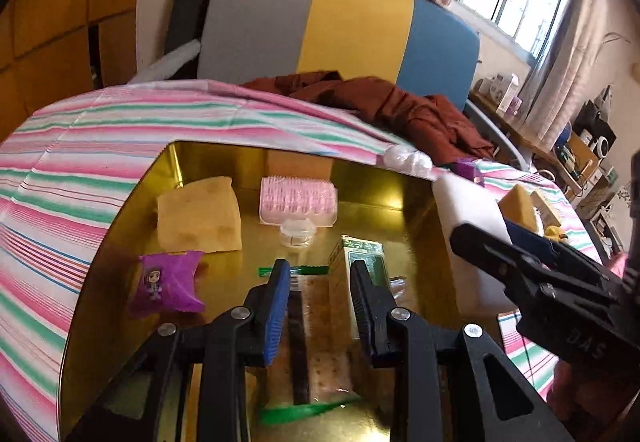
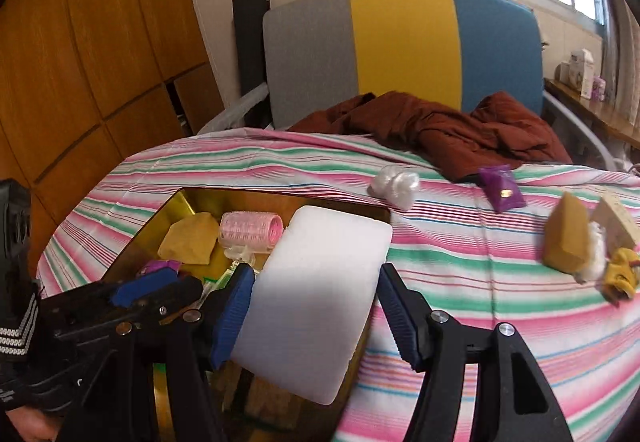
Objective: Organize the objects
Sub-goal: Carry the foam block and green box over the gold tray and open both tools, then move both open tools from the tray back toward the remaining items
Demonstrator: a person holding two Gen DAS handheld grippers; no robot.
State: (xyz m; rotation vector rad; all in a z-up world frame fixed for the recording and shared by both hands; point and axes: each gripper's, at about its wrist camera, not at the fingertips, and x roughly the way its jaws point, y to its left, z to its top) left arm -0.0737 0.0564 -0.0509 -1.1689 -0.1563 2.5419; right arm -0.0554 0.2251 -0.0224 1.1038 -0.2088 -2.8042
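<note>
A gold tray [image 1: 132,202] [image 2: 280,198] lies on the striped cloth. In it are a yellow sponge [image 1: 200,218], a pink hair curler [image 1: 298,202], a purple snack packet [image 1: 168,282], a green box [image 1: 360,258] and a cracker packet [image 1: 320,322]. My left gripper [image 1: 320,268] [image 2: 160,288] hovers low over the tray, shut. The cracker packet shows in the narrow gap beneath it, lying on the tray. My right gripper [image 2: 315,270] [image 1: 496,238] is shut on a white foam block [image 2: 312,302] [image 1: 468,226], held tilted above the tray's right side.
Loose on the cloth to the right are a white plastic wad [image 2: 394,182], a purple packet [image 2: 502,188], a yellow sponge wedge [image 2: 566,238] and small beige and yellow things [image 2: 620,250]. A brown garment [image 2: 440,130] lies before the chair back [image 2: 400,42].
</note>
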